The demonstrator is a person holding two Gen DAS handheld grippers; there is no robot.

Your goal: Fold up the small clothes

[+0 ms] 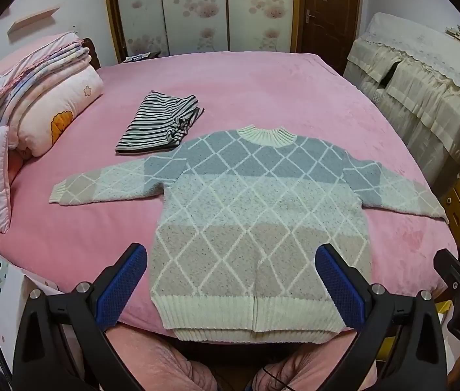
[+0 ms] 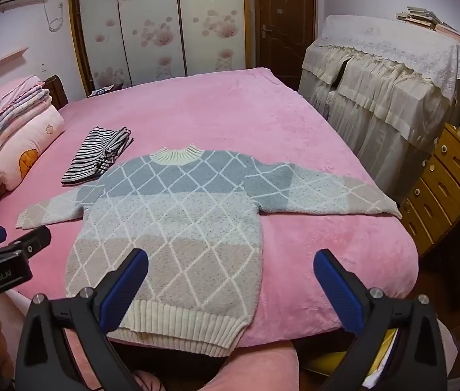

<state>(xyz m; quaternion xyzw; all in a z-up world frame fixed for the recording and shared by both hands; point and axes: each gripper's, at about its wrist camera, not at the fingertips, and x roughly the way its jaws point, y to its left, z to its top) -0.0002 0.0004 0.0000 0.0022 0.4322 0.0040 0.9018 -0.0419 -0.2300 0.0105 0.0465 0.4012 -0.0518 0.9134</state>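
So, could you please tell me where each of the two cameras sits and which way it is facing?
Left wrist view: on the left gripper, at the bed's near edge, facing across the sweater towards the wardrobe; its own open blue fingers show, with part of the right gripper at the right edge.
Right wrist view: on the right gripper, slightly further right, facing the same way; its open fingers show, with the left gripper at the left edge.
Shared: sweater, striped garment, pink bed, wardrobe.

bed (image 1: 262, 75): pink cover | sweater (image 1: 256, 215) spread flat | striped garment (image 1: 161, 123) folded | bedding pile (image 1: 44, 104)
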